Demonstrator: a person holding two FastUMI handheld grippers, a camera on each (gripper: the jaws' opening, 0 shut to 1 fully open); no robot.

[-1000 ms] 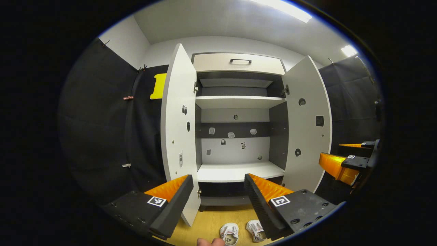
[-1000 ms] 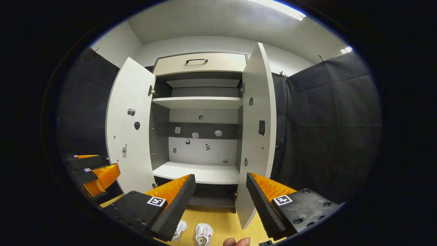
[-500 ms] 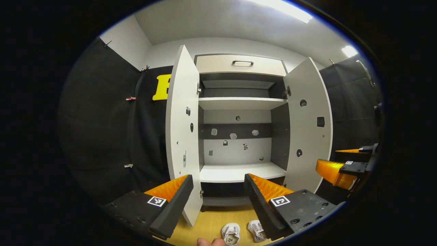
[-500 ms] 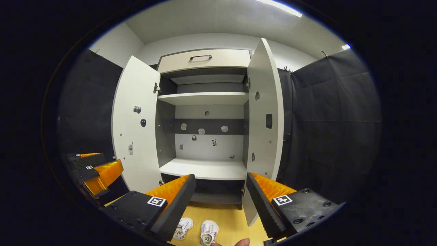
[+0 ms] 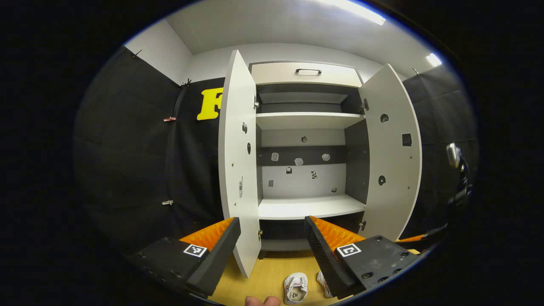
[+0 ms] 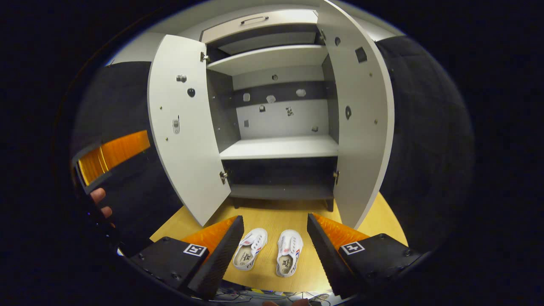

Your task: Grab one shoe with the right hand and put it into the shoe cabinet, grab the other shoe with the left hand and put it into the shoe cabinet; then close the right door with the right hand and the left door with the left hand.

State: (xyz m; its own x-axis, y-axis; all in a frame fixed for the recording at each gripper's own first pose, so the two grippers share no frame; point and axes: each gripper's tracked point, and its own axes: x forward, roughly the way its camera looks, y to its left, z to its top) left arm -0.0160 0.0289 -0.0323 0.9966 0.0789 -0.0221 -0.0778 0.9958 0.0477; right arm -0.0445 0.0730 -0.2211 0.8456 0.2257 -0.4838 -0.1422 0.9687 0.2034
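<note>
Two small white shoes lie side by side on the wooden floor before the shoe cabinet: the left shoe and the right shoe. My right gripper hangs open above them, nothing between its fingers. Both cabinet doors stand wide: the left door and the right door. In the left gripper view my left gripper is open and empty, facing the cabinet; one shoe shows below it and the other shoe peeks beside the right finger. The left gripper appears at the left of the right gripper view.
The cabinet has a top drawer, an upper shelf and a lower shelf, with small stickers on its back panel. Black cloth walls flank it. Fingers of a hand hold the left gripper. The wooden floor spreads before the cabinet.
The right gripper has tipped downward and lowered, so the shoes now lie between its fingers in view. The left gripper drifted slightly left, still facing the cabinet. Both stay open.
</note>
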